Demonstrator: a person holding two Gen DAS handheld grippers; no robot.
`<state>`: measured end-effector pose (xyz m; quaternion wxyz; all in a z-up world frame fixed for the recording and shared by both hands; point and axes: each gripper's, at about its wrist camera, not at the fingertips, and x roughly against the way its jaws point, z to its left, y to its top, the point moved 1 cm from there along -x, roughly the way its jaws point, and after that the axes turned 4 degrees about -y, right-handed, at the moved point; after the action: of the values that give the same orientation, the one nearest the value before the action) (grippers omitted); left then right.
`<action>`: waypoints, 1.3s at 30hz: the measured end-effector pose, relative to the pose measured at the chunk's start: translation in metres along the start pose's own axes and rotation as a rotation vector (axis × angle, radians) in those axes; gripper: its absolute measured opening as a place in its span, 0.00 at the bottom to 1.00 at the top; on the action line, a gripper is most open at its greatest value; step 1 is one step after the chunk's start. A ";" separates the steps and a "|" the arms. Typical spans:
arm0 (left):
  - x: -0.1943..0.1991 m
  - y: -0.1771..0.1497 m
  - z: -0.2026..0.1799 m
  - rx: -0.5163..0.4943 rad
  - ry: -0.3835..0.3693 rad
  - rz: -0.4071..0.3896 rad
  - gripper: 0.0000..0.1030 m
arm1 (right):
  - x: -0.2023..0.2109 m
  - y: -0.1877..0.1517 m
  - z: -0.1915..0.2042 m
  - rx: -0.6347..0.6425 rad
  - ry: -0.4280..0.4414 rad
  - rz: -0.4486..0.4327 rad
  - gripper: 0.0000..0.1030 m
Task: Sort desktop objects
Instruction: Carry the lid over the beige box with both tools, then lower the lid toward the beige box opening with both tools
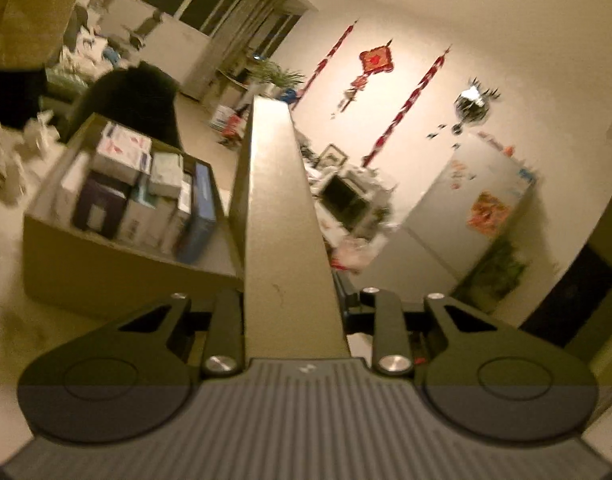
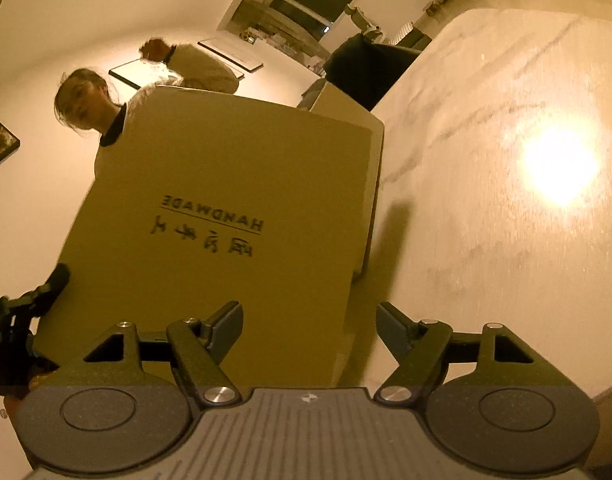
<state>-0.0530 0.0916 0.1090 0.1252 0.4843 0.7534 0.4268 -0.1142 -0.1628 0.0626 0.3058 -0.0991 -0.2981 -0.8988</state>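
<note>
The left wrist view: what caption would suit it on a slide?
Left gripper clamped on the edge of a tan cardboard lid, held beside an open carton packed with small boxes.

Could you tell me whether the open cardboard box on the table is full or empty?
Nearly full: the open cardboard box holds several smaller boxes packed together.

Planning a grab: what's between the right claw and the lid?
Nothing; the right wrist view shows the lid directly before the open right claw.
</note>
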 end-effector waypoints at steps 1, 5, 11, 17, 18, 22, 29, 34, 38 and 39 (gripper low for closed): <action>0.003 -0.002 0.002 0.008 -0.001 -0.009 0.25 | -0.001 -0.001 -0.001 0.001 -0.001 0.002 0.76; 0.014 -0.009 0.010 0.033 -0.006 -0.022 0.26 | 0.000 -0.004 -0.002 -0.001 -0.002 0.002 0.76; 0.023 -0.016 0.027 0.080 0.018 0.003 0.27 | -0.004 -0.003 -0.003 0.000 0.015 0.003 0.79; 0.028 -0.026 0.050 0.154 -0.023 0.004 0.28 | -0.026 -0.004 -0.017 -0.028 -0.007 0.014 0.81; 0.029 -0.028 0.055 0.167 -0.031 0.007 0.29 | -0.027 -0.005 -0.018 -0.027 -0.005 0.012 0.78; 0.036 -0.038 0.073 0.220 -0.061 0.024 0.30 | -0.026 -0.010 -0.020 -0.026 0.008 0.025 0.78; 0.035 -0.051 0.103 0.259 -0.102 0.039 0.31 | -0.018 -0.017 -0.022 -0.030 0.078 0.039 0.80; 0.035 -0.059 0.129 0.341 -0.151 0.026 0.34 | 0.002 -0.025 -0.025 -0.044 0.113 0.010 0.81; 0.034 -0.069 0.144 0.394 -0.183 0.015 0.36 | 0.017 -0.024 -0.035 -0.075 0.159 -0.010 0.81; 0.034 -0.070 0.146 0.402 -0.190 0.012 0.36 | 0.018 -0.023 -0.035 -0.077 0.165 -0.013 0.81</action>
<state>-0.0257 0.1843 -0.0252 0.0941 0.5419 0.8053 0.2214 -0.1424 -0.1781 0.0300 0.3192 -0.0344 -0.2378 -0.9167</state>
